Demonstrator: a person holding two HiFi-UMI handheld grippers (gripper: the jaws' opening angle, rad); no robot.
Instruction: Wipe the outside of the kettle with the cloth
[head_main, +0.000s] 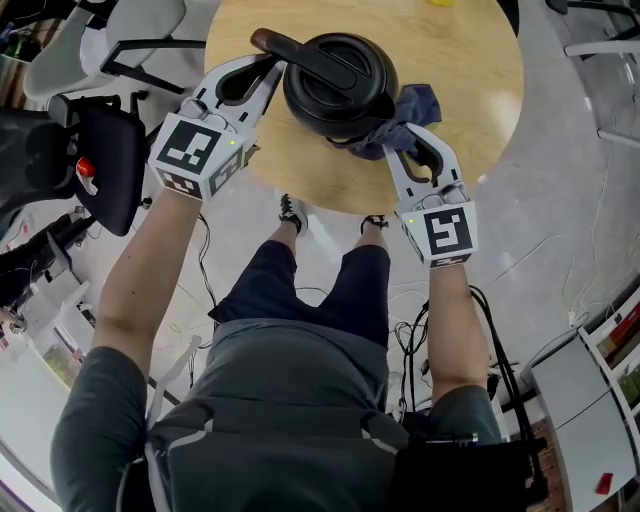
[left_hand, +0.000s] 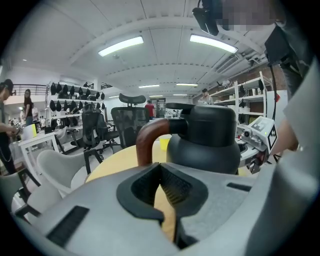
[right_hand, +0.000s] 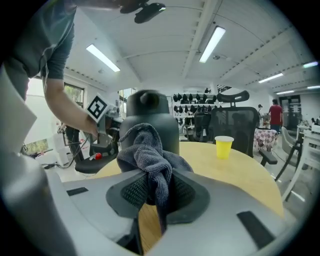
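A black kettle with a brown-tipped handle stands near the front edge of a round wooden table. My left gripper is shut with nothing between its pads; its tips sit just short of the handle's brown bend, below the kettle. My right gripper is shut on a dark blue cloth. In the right gripper view the cloth bunches out of the gripper and lies against the kettle's side.
A yellow cup stands farther back on the table. A white chair and a black office chair are to the left of the table. Cables lie on the floor at the right.
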